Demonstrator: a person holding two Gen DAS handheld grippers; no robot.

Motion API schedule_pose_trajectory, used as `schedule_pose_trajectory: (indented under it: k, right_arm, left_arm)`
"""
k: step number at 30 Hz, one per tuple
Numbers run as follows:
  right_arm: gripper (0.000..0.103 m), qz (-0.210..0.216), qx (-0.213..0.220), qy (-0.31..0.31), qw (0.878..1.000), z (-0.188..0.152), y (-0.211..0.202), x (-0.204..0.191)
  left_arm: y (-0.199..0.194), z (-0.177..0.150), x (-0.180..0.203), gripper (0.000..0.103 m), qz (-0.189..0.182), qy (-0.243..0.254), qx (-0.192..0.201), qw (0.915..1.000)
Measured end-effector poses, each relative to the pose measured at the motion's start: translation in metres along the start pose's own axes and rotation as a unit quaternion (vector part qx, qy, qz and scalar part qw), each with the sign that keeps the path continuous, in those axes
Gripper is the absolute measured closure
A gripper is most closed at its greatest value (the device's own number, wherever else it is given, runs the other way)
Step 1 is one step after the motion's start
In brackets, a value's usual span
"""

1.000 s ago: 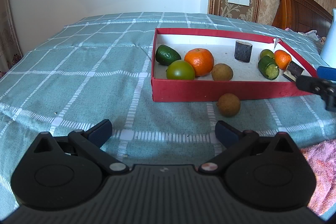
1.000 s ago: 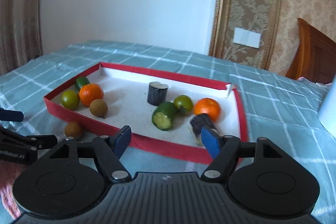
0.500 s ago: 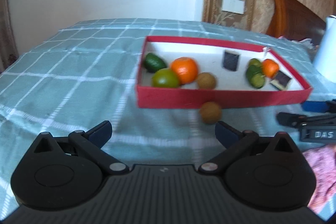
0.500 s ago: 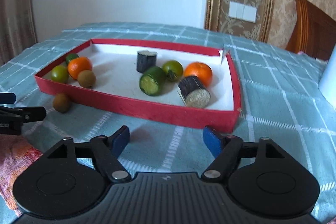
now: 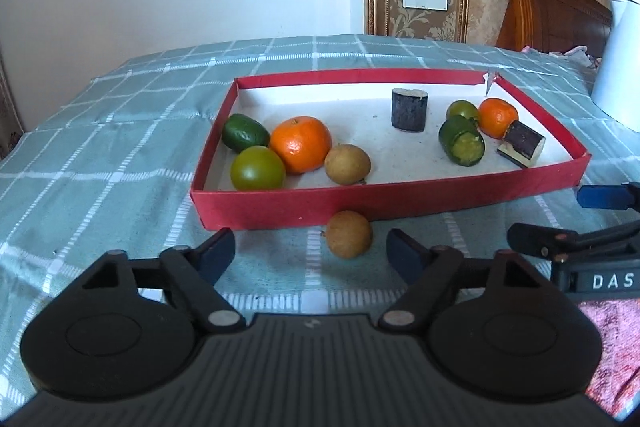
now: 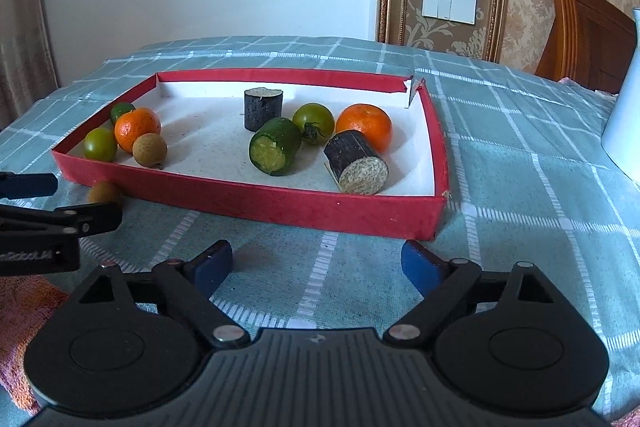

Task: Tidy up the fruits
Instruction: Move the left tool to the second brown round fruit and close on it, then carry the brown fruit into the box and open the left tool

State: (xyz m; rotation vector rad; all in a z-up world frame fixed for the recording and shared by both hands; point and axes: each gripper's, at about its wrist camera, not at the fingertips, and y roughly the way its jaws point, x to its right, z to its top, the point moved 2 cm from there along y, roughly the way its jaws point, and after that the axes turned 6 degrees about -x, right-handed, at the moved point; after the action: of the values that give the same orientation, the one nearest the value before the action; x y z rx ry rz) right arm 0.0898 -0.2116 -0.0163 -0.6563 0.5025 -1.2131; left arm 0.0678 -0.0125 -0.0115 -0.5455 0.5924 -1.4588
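1. The red box (image 5: pixel 400 205) is a shallow cardboard tray with a white floor, lying on a teal checked cloth (image 5: pixel 100 155); one far corner is torn open.
2. At the box's left end sits a cluster: a dark green fruit (image 5: pixel 245 132), a round green one (image 5: pixel 258 169), a bright orange (image 5: pixel 301 145) with a dimpled skin, and a tan, rough-skinned longan (image 5: pixel 347 164) just beside the orange.
3. A second longan (image 5: pixel 349 234) lies outside on the cloth, close against the box's near wall, with a short stem stub at its left.
4. Mid-box, a dark cane piece (image 6: pixel 263 109) stands upright on its cut end.
5. At the right end, a cucumber chunk (image 6: pixel 275 146) lies on its side showing a yellowish cut face, next to a green tomato (image 6: pixel 314 118) with its dark calyx showing, a second orange (image 6: pixel 364 126), and a lying cane piece (image 6: pixel 355 163) with a pale fibrous cut face.
6. The left gripper (image 5: pixel 310 253) is spread wide and holds nothing, its blue tips low over the cloth on either side of the outside longan.
7. The right gripper (image 6: pixel 316 263) is likewise spread and holds nothing, in front of the box's near right corner.
8. A white jug (image 5: pixel 618 83) stands on the cloth right of the box.
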Motion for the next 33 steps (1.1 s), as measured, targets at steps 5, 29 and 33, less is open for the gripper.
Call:
schedule_pose_trajectory:
  k: [5,29,33]
  right_arm:
    - [0.006,0.0,-0.001,0.0,1.0,0.0,0.0,0.0]
    - [0.006,0.0,-0.001,0.0,1.0,0.0,0.0,0.001]
    - [0.006,0.0,-0.001,0.0,1.0,0.0,0.0,0.001]
  left_arm:
    - [-0.001,0.0,0.005,0.054,-0.007,0.007,0.004,0.9999]
    - [-0.019,0.006,0.02,0.078,-0.028,0.034,0.037,0.9984]
    - [-0.024,0.018,0.024,0.078,-0.023,0.042,0.05,0.9976]
